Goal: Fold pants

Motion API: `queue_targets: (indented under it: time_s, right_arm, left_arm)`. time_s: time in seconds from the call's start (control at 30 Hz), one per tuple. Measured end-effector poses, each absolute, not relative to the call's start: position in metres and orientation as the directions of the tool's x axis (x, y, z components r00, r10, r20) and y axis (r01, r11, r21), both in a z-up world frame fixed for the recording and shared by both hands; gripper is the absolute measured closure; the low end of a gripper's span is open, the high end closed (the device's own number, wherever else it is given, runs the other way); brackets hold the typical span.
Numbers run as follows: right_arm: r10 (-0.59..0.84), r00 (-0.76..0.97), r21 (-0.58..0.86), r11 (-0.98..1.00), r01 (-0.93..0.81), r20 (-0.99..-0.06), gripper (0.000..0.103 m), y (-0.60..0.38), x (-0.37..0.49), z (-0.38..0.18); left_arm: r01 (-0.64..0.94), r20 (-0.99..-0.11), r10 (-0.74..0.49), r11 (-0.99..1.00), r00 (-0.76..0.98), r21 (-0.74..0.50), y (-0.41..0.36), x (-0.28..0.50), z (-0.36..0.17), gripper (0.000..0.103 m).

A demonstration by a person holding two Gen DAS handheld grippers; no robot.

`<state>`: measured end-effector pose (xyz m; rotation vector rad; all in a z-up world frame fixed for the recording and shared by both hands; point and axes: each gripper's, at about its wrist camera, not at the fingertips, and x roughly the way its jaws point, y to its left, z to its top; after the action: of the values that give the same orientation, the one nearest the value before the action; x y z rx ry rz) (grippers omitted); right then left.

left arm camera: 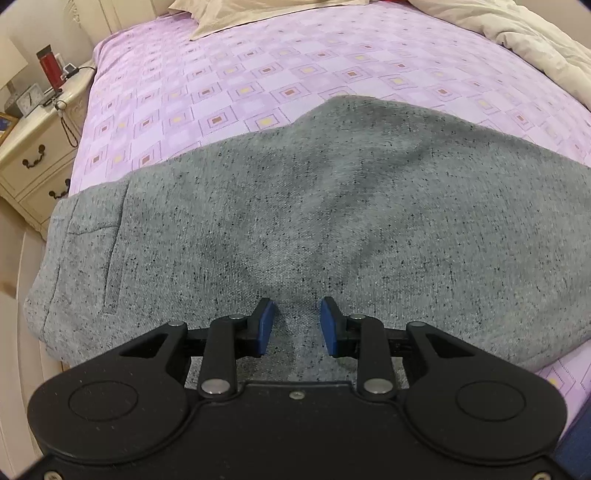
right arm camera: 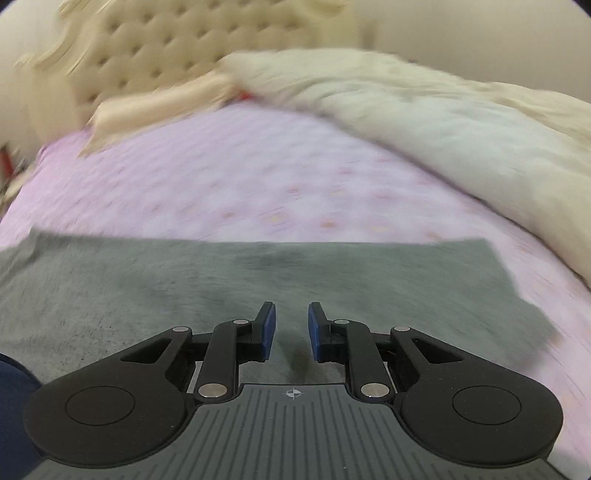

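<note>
Grey speckled pants (left arm camera: 295, 206) lie spread across the purple patterned bed sheet (left arm camera: 258, 74), waistband and a pocket seam toward the left. My left gripper (left arm camera: 297, 314) hovers just over the near part of the cloth, its blue pads (left arm camera: 266, 321) apart with nothing pinched between them. In the blurred right wrist view the same grey pants (right arm camera: 221, 280) stretch flat, their right end cut off straight near the sheet (right arm camera: 258, 177). My right gripper (right arm camera: 291, 319) stands open above the cloth, holding nothing.
A cream nightstand (left arm camera: 33, 147) with a red bottle (left arm camera: 50, 66) and a clock stands left of the bed. A beige pillow (left arm camera: 240, 14) and a rumpled cream duvet (right arm camera: 424, 122) lie at the far side. A tufted headboard (right arm camera: 155, 48) rises behind.
</note>
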<state>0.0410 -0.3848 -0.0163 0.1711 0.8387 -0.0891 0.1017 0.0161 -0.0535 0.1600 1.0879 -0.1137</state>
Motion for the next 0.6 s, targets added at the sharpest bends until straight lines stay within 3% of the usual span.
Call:
queue_targets:
  time_s: [0.13,0.3,0.37,0.43,0.5,0.6]
  right_arm:
    - [-0.043,0.676,0.059,0.990,0.128,-0.735,0.084,-0.372,0.084,-0.033]
    - [-0.039,0.681,0.165,0.959,0.232,-0.731,0.083,-0.390,0.092,-0.024]
    - [-0.091,0.718,0.173,0.943,0.286,-0.690,0.083,-0.397,0.072,-0.017]
    - [-0.139,0.749,0.231,0.901,0.367,-0.648,0.078,-0.412,0.045,-0.008]
    - [-0.196,0.755,0.292,0.838,0.460,-0.626,0.065,-0.433,0.014,0.000]
    - [-0.277,0.721,0.317,0.758,0.570,-0.635,0.063,-0.457,-0.030,0.002]
  left_arm:
    - [0.172,-0.881,-0.003,0.981,0.472,0.089,0.014,0.099,-0.054,0.065]
    - [0.169,-0.881,0.002,0.981,0.472,0.093,0.011,0.095,-0.054,0.065]
    - [0.166,-0.885,-0.003,0.983,0.466,0.084,0.013,0.096,-0.054,0.065]
    - [0.163,-0.887,-0.010,0.984,0.462,0.074,0.015,0.097,-0.053,0.065]
    - [0.162,-0.887,-0.012,0.984,0.462,0.071,0.015,0.098,-0.053,0.065]
    - [0.162,-0.888,0.001,0.983,0.460,0.085,0.013,0.098,-0.053,0.065]
